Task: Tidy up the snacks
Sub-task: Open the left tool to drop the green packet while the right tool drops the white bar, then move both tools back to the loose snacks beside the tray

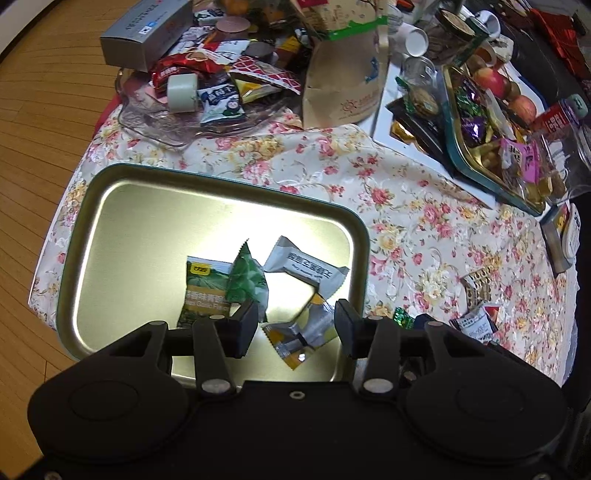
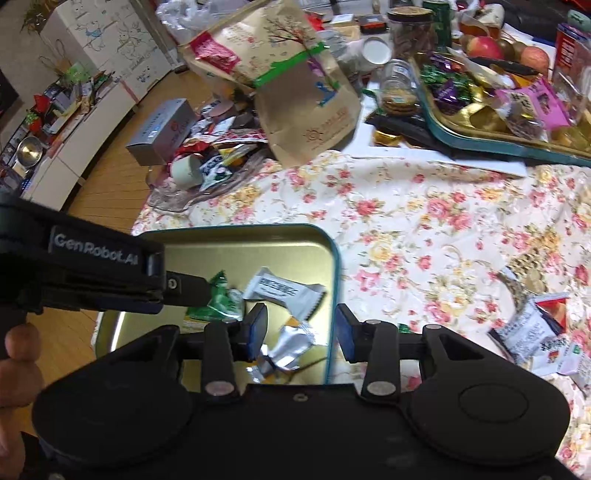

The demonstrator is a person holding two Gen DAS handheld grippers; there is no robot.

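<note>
A gold tin tray with a teal rim (image 1: 221,177) (image 2: 334,258) lies on the flowered cloth. In it are a green pea packet (image 1: 205,291), a green pouch (image 1: 247,280) (image 2: 221,299), a white bar packet (image 1: 306,269) (image 2: 284,291) and a silver-yellow packet (image 1: 299,332) (image 2: 288,347). My left gripper (image 1: 295,325) hangs open over the tray, holding nothing. My right gripper (image 2: 301,332) is open over the tray's right edge; the silver-yellow packet lies loose below its pads. Loose packets (image 1: 476,325) (image 2: 528,332) rest on the cloth to the right.
At the back stand a glass dish heaped with snacks (image 1: 177,110), a brown paper bag (image 1: 343,81) (image 2: 306,110), a grey box (image 1: 147,33) and a teal tray of chocolates (image 1: 480,147) (image 2: 480,136). Wood floor (image 1: 37,147) lies past the table's left edge. A hand (image 2: 18,350) holds the left tool.
</note>
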